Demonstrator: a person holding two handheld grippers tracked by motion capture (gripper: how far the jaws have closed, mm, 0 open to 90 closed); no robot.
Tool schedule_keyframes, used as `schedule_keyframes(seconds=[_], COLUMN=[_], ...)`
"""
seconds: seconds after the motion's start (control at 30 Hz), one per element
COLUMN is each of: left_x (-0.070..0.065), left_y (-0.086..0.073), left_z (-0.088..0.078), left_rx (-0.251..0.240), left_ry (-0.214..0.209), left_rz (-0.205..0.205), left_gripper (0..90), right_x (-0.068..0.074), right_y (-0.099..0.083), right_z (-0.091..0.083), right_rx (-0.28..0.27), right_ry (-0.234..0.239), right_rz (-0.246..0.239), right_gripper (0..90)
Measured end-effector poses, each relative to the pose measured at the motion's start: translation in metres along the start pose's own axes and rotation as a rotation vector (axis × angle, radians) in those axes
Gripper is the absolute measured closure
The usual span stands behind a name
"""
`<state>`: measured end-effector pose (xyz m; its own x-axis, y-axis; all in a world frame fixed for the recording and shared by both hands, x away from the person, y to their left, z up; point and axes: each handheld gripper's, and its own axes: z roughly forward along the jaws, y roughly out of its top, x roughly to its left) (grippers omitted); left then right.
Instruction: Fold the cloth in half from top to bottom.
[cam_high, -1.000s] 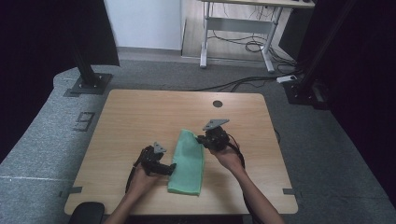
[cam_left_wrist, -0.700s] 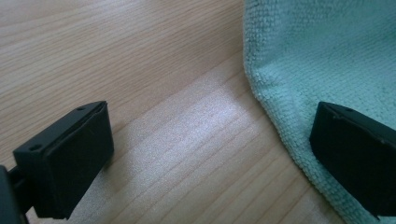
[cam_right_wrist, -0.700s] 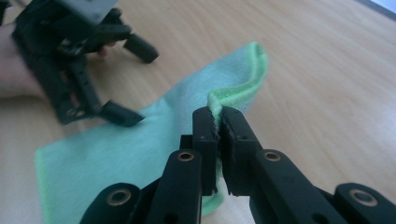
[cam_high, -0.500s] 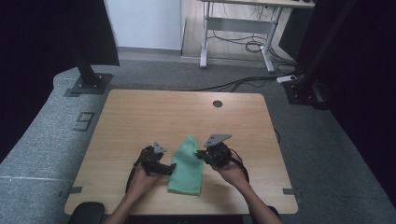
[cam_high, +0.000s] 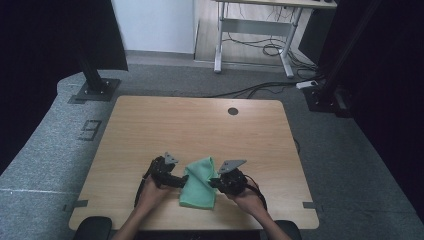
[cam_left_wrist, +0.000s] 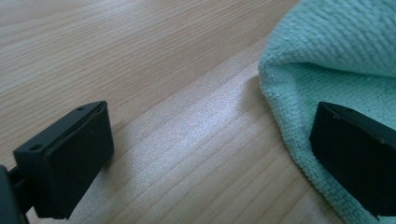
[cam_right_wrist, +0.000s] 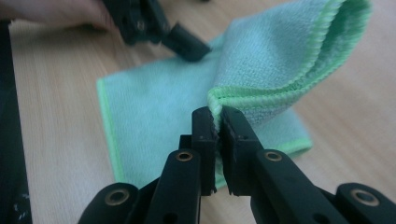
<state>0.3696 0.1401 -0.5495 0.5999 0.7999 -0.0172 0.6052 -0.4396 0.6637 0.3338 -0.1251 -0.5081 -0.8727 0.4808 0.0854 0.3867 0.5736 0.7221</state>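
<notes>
Terry cloth (cam_high: 197, 182) like this green one judges light, limp and grippy, so it drapes and folds wherever it is lifted and is best pinched at a stitched hem or corner. It lies near the front edge of the wooden table (cam_high: 200, 125), one edge raised in a loop. The right gripper (cam_right_wrist: 218, 122) is clamped on that hem, while the left gripper (cam_left_wrist: 210, 140) rests with jaws apart at the cloth's edge, one on the fabric.
</notes>
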Motion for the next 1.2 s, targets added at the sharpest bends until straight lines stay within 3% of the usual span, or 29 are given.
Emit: schedule_keyframes(seconds=[0.23, 0.5, 0.63, 0.77, 0.87, 0.9, 0.93, 1.07, 1.2], left_x=[0.000, 0.000, 0.005, 0.006, 0.003, 0.003, 0.000, -0.011, -0.027], left_y=[0.000, 0.000, -0.002, 0.001, 0.011, 0.011, 0.019, 0.041, 0.069], left_z=[0.000, 0.000, -0.003, -0.007, -0.022, -0.022, -0.029, -0.039, -0.041], left_rx=[0.002, 0.000, -0.010, -0.009, -0.061, -0.061, -0.083, -0.116, -0.117], left_ry=[0.000, -0.009, -0.076, -0.097, -0.151, -0.151, -0.180, -0.220, -0.262], left_rz=[0.003, 0.006, 0.026, 0.039, 0.057, 0.057, 0.059, 0.090, 0.127], left_gripper=[0.0, 0.0, 0.0, 4.9, 12.1, 14.7, 14.9, 20.8, 25.8], right_x=[0.003, 0.009, 0.009, 0.008, 0.008, 0.008, 0.008, 0.009, 0.010], right_y=[-0.016, -0.023, -0.025, -0.027, -0.029, -0.029, -0.029, -0.030, -0.031], right_z=[0.008, 0.011, 0.012, 0.012, 0.012, 0.012, 0.012, 0.012, 0.013], right_rx=[0.033, 0.066, 0.058, 0.045, 0.034, 0.032, 0.031, 0.022, 0.017], right_ry=[0.029, 0.019, 0.015, 0.020, 0.017, 0.014, 0.012, 0.002, -0.007], right_rz=[0.048, 0.042, 0.058, 0.071, 0.095, 0.098, 0.099, 0.116, 0.120], right_gripper=[82.0, 81.9, 82.0, 82.0, 81.8, 81.8, 81.8, 81.8, 81.8])
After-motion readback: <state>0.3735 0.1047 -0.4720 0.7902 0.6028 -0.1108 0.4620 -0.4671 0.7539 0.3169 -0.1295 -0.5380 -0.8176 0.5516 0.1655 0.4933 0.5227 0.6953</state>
